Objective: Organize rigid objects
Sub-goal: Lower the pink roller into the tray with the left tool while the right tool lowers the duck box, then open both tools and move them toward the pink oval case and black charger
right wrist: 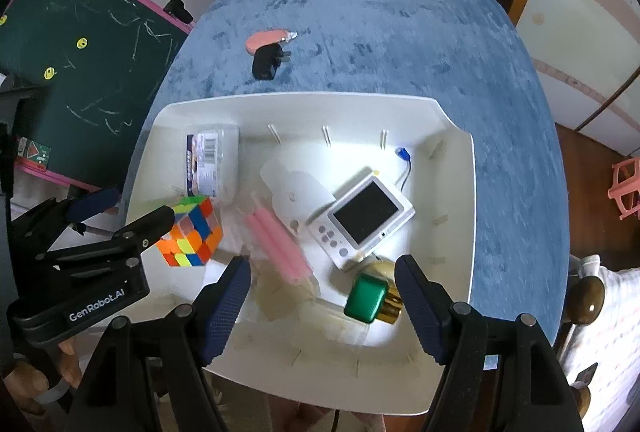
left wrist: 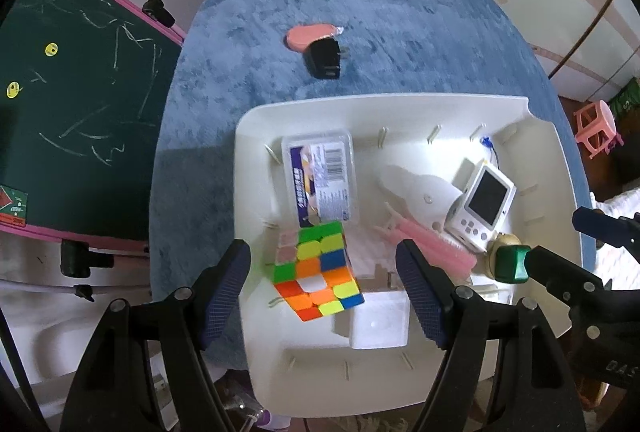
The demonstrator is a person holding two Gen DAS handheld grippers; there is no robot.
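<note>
A white bin [left wrist: 256, 159] [right wrist: 460, 167] sits on the blue table. In it lie a colourful puzzle cube [left wrist: 318, 270] [right wrist: 192, 236], a clear labelled box [left wrist: 320, 175] [right wrist: 210, 163], a pink clip [left wrist: 436, 246] [right wrist: 280, 244], a white handheld game console [left wrist: 482, 201] [right wrist: 362, 218] and a green-capped bottle [left wrist: 508, 264] [right wrist: 370, 298]. My left gripper [left wrist: 324, 290] is open above the cube, which lies between its fingers, apart from them. My right gripper [right wrist: 322, 302] is open over the bin's near side, the bottle by its right finger [right wrist: 418, 308].
A black plug adapter [left wrist: 325, 61] [right wrist: 267, 63] and a pink correction-tape dispenser [left wrist: 310, 33] [right wrist: 266, 37] lie on the blue table [left wrist: 400, 31] behind the bin. A green chalkboard [left wrist: 76, 103] leans at the left. A wooden cabinet stands behind the table. A pink stool [left wrist: 596, 125] is at the right.
</note>
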